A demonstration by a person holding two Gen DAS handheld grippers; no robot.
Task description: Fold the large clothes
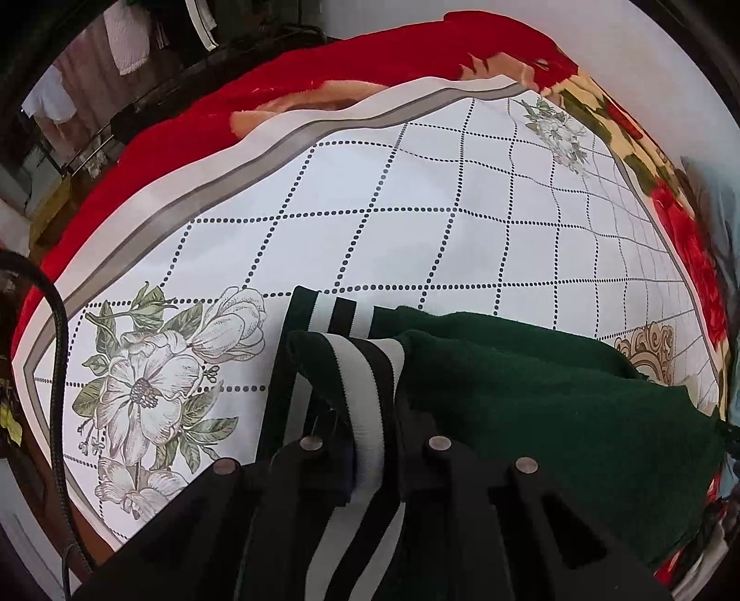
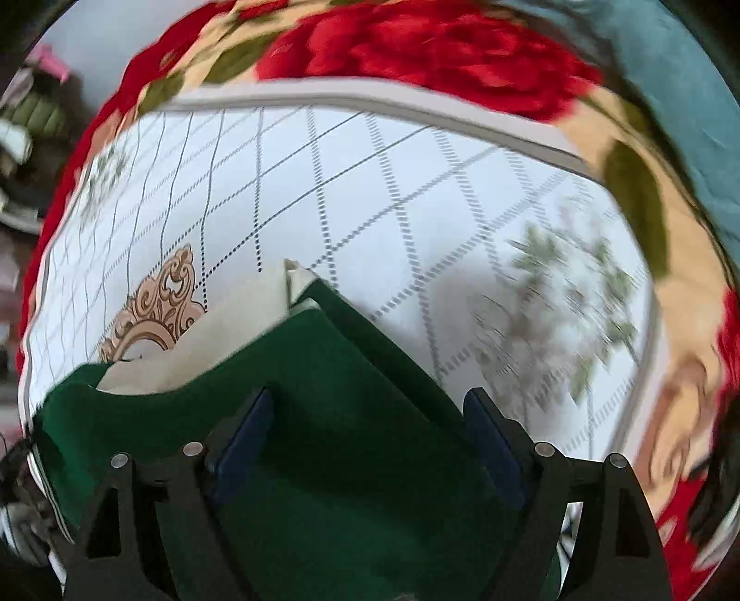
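We see a home bedroom: a red floral blanket (image 1: 194,138) under a white flower-printed sheet (image 1: 370,208), with clothes hanging (image 1: 125,41) behind.

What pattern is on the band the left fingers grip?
Black and white stripes on the dark green garment's band; left wrist view.

The green garment (image 1: 532,393) runs past the frame's bottom beneath the left tongs (image 1: 370,462); right of the right tongs (image 2: 365,444), flower prints (image 2: 564,305) blur.

Garment (image 1: 532,383) on sheet (image 1: 370,194)
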